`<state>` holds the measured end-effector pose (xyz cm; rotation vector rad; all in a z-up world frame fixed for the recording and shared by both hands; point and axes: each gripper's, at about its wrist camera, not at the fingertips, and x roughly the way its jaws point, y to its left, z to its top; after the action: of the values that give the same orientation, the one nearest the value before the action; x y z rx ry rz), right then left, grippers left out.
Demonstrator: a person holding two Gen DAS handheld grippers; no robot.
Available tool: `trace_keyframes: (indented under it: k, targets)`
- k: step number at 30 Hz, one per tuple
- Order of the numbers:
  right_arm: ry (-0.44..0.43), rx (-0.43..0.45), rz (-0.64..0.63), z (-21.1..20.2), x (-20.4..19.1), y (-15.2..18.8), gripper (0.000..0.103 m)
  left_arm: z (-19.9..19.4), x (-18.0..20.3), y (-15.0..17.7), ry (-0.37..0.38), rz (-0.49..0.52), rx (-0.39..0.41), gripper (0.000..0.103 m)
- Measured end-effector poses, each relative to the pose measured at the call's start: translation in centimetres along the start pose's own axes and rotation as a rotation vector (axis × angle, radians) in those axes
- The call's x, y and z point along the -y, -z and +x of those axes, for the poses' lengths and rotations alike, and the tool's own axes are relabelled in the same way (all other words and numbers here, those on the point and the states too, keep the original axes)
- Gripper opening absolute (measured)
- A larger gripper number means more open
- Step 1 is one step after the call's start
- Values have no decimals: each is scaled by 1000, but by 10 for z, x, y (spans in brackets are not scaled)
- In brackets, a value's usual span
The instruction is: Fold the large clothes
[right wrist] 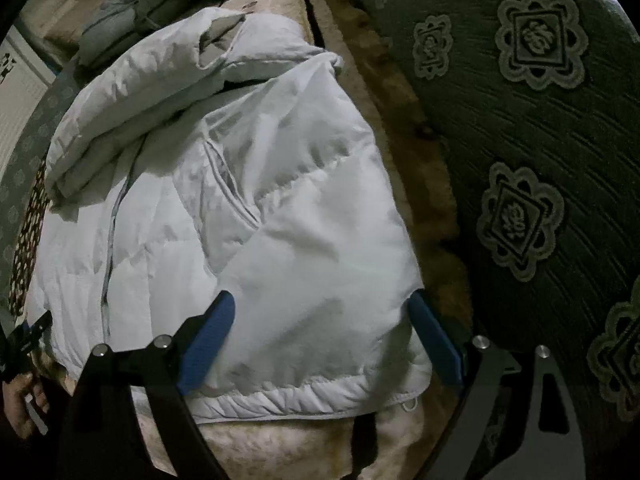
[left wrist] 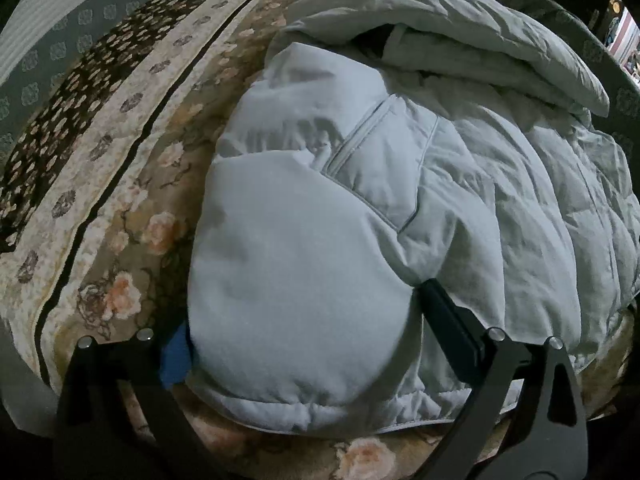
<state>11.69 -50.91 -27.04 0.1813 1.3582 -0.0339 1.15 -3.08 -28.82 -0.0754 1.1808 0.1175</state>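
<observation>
The white padded jacket (left wrist: pixel 360 208) lies mid-frame on the floral sofa (left wrist: pixel 120 184), partly folded with a sleeve across its top, hem fold outstanding, both left tongs (left wrist: pixel 304 344) and right tongs (right wrist: pixel 324 340) spread wide, straddling its hem ungripped.

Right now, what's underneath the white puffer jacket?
The white puffer jacket lies on a floral blanket, whose roses show along the hem and left side. A folded sleeve rests on top. Whatever lies beneath the jacket's middle is covered.
</observation>
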Motion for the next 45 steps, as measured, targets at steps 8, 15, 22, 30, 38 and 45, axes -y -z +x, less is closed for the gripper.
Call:
trace_keyframes:
  k: [8, 15, 22, 30, 38, 45]
  targets:
    - [-26, -6, 24, 2, 14, 4, 89, -1, -1, 1, -9, -20, 9, 98]
    - [-39, -31, 27, 5, 19, 11, 89, 0, 3, 0, -2, -18, 13, 91]
    - [-26, -40, 16, 7, 15, 13, 89, 0, 12, -2, 23, 40, 27, 48]
    - [-22, -46, 24, 2, 14, 16, 89, -21, 13, -7, 81, 57, 81, 20]
    - [-51, -68, 9, 7, 16, 20, 90, -49, 20, -9, 89, 121, 170, 15]
    - [2, -135, -149, 16, -9, 30, 85, -66, 22, -15, 85, 133, 228, 14]
